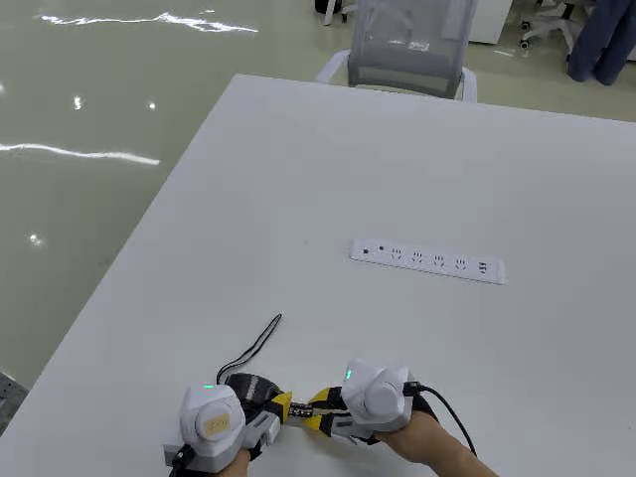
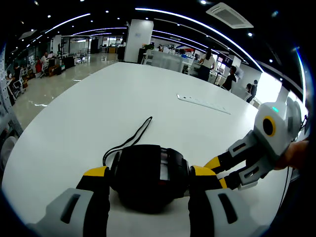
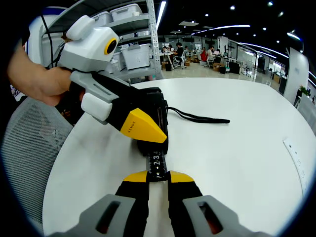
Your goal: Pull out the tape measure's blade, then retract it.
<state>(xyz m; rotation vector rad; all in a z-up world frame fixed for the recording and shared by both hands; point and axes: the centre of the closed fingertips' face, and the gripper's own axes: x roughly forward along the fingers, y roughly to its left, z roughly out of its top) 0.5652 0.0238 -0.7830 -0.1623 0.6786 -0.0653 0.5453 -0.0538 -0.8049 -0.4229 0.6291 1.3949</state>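
The tape measure [image 2: 148,168] is a black, chunky case that sits on the white table [image 1: 397,179], close to the edge near the person. A short bit of its blade [image 3: 156,165] sticks out of the case. The blade is dark with small white numbers on it. A thin black strap [image 2: 131,140] comes off the case and lies in a loop on the table. There is 1 tape measure and 1 strap. There are 2 grippers, each with yellow tips. The left gripper [image 2: 150,174] squeezes the black case, with 1 yellow tip on each side of it. The right gripper [image 3: 158,176] has its jaws pinched together on the end of the blade, just in front of the case. The 2 grippers point at each other and are very close. A hand [image 3: 37,81] holds the left gripper. Farther out on the table lies 1 long white power strip [image 1: 427,260], well apart from the tape measure. Past the far edge of the table stands 1 gray chair [image 1: 409,45].
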